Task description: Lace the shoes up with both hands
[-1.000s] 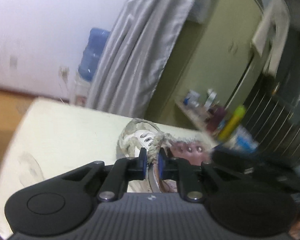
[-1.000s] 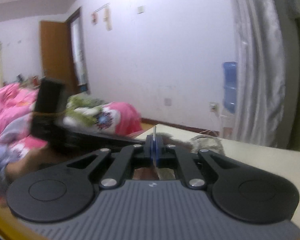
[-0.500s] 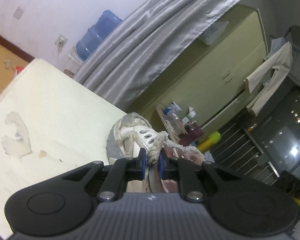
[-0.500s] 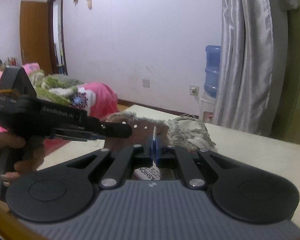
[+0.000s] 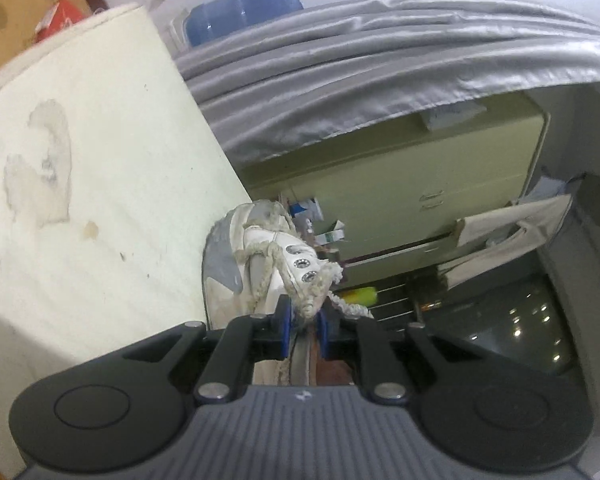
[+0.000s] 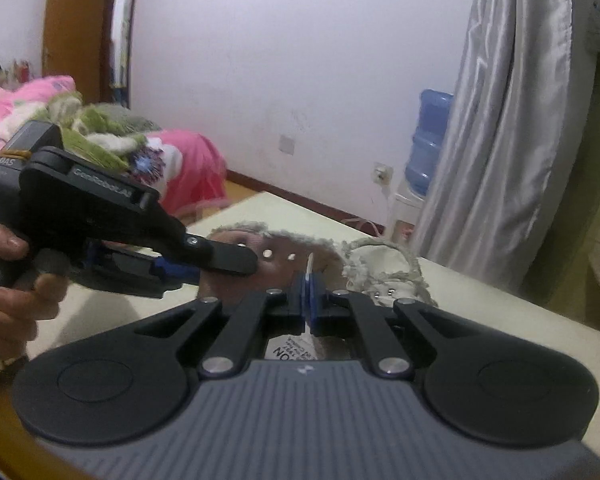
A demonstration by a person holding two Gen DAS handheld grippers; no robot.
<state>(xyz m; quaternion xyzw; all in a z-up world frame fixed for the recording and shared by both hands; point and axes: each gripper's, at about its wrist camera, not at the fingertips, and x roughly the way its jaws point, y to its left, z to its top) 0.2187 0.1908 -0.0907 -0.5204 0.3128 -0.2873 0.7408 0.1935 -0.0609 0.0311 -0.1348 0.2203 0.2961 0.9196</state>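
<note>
We see the left gripper with its blue pads standing a little apart and a frayed rope lace running down between them; the lace fills the narrow gap, so we read the jaws as clenched on it. That lace leads up past three metal eyelets on the white and grey shoe, which lies on the cream desk right at the desk's far edge and directly ahead of the jaws. In the right wrist view, the right gripper has its jaws pressed fully together on a thin white lace tip that pokes up just above the pads. Beyond it sits the brown suede side of the shoe with punched lace holes, its woolly collar and white toe farther right. The left gripper reaches in from the left in a person's hand, its black finger lying against the brown upper near those holes. Compared with a second ago, the left view has rolled strongly, so the desk now stands nearly on end and the grey curtain stretches across the top; the shoe sits closer and sharper. In the right view the left gripper has come nearer the shoe, and more of the shoe is visible.
</note>
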